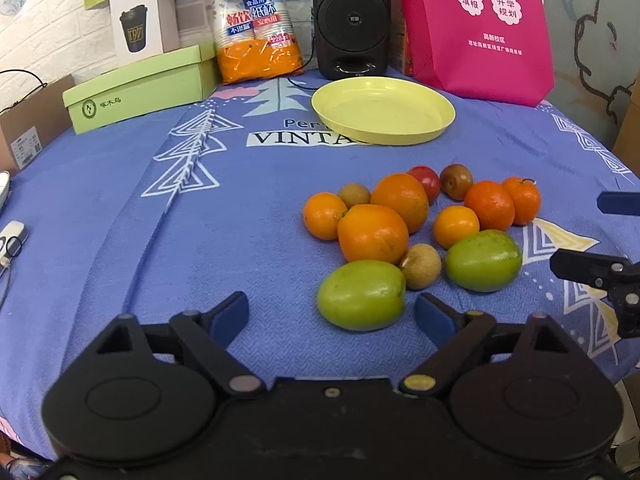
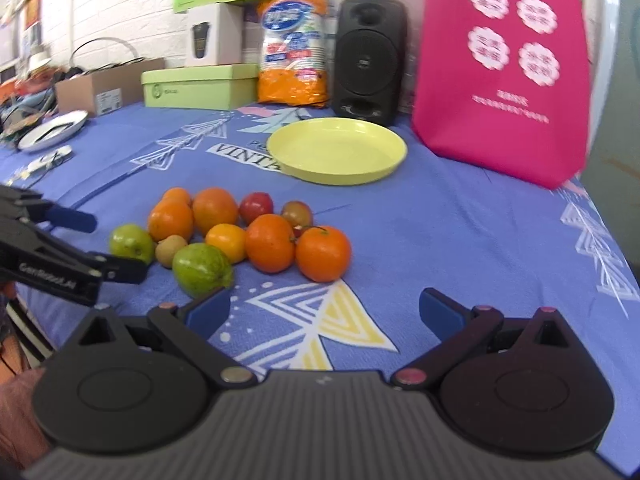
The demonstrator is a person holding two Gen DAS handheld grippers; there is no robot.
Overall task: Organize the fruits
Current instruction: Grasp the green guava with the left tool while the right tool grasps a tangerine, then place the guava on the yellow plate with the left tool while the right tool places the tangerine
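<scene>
Left wrist view: fruits lie in one loose cluster on the blue cloth [image 1: 120, 220], none yet on the yellow plate [image 1: 382, 110], which stands bare beyond them, well apart. Nearest is a green fruit [image 1: 362, 295], just ahead of the left gripper [image 1: 332, 314] and nearer its right finger. A second green fruit [image 1: 483, 260] lies to the right, a small brown fruit [image 1: 421, 266] between the two. Behind sit a large orange [image 1: 373, 234], touching its neighbours, and further oranges, brown fruits and a red fruit [image 1: 426, 181].

Handling, as judged: the fruits look firm, round and smooth-skinned, so likely to roll or squirt from a pinch set off-centre. Grip should fall across the widest part, level, with moderate pressure; the green fruit appears light to middling and may bruise if squeezed hard. Because the pieces touch, lifting one may set others rolling.

Left gripper: jaws spread wide, holding nothing. Right gripper [image 2: 324, 310]: jaws likewise spread and empty, set to the right of the cluster over the cloth's triangle print, its left finger close to the second green fruit.

Beyond the plate stand a speaker [image 1: 351, 20], a pink bag [image 1: 478, 28] and boxes.
</scene>
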